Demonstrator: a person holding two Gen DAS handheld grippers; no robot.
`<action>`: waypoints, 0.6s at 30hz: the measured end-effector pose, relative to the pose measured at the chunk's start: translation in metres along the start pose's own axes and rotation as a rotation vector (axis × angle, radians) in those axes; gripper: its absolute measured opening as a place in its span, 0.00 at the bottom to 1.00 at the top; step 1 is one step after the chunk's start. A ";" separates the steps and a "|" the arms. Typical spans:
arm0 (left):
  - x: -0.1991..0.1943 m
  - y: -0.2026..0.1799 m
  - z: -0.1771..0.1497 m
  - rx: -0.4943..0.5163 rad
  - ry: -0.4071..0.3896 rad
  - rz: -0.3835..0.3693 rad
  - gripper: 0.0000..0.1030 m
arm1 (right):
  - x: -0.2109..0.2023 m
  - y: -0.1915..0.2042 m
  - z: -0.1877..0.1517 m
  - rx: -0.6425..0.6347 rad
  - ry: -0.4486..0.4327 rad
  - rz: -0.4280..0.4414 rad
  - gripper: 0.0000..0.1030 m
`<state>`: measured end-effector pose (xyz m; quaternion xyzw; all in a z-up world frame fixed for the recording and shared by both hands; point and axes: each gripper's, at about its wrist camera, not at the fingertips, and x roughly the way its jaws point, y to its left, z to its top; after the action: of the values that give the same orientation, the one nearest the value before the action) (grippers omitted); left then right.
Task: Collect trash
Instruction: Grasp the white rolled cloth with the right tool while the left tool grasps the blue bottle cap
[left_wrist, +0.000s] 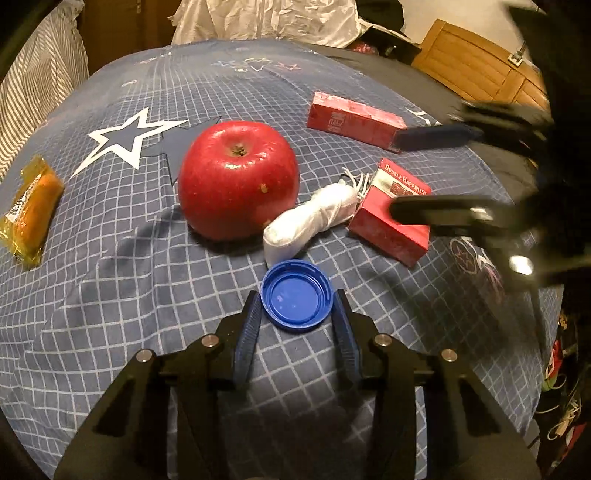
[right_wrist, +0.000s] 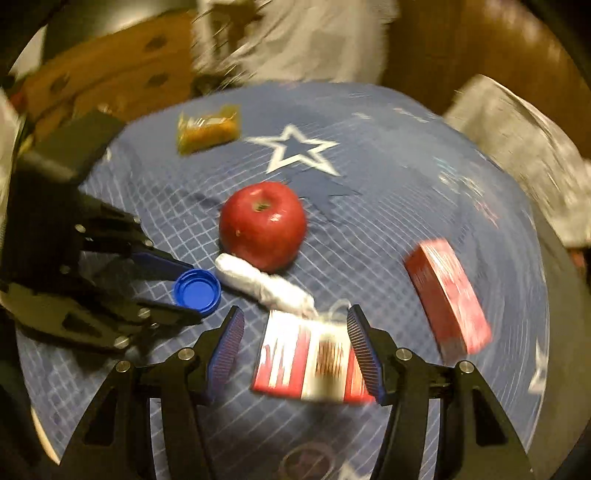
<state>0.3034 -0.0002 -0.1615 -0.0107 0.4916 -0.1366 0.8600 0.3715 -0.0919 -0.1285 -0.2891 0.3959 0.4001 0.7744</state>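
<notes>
Surface: blue bedsheet (left_wrist: 110, 280) with a white grid and star prints, spread over a bed; wooden furniture and a pale crumpled cloth behind.

Left to right, left wrist view: a yellow plastic-wrapped snack (left_wrist: 31, 210) near the sheet's left edge; a large glossy red apple (left_wrist: 238, 181), stem up; a rolled white tissue wad (left_wrist: 314, 221) leaning on the apple's right flank; a long red carton (left_wrist: 356, 120) farther back; a red "Double Happiness" cigarette pack (left_wrist: 391, 218) just beside the wad.

Key relation: the round blue plastic bottle cap (left_wrist: 295, 293), open side up, lies directly ahead of the left gripper (left_wrist: 297, 306), between its two fingertips. Being round, it has no long axis to align to. The left hand is clearly the nearer one.

Left gripper: jaws part spread, straddling the cap. The pads look close to the rim on both sides; contact cannot be confirmed.

Right gripper (right_wrist: 295, 321): jaws spread to about the width of the cigarette pack, which lies between them. View blurred; the right pad seems at the pack's edge, the left pad apart from it. Not judged a grip.
</notes>
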 end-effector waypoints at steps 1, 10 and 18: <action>-0.003 0.002 -0.003 0.000 -0.002 -0.002 0.37 | 0.008 0.005 0.007 -0.053 0.027 0.005 0.57; -0.028 0.025 -0.026 -0.026 -0.022 -0.031 0.37 | 0.057 0.023 0.019 -0.145 0.110 0.020 0.53; -0.045 0.042 -0.041 -0.057 -0.047 -0.011 0.37 | 0.039 0.042 -0.004 0.139 0.037 -0.027 0.38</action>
<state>0.2570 0.0561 -0.1514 -0.0410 0.4751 -0.1271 0.8698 0.3488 -0.0588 -0.1689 -0.2474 0.4331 0.3558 0.7903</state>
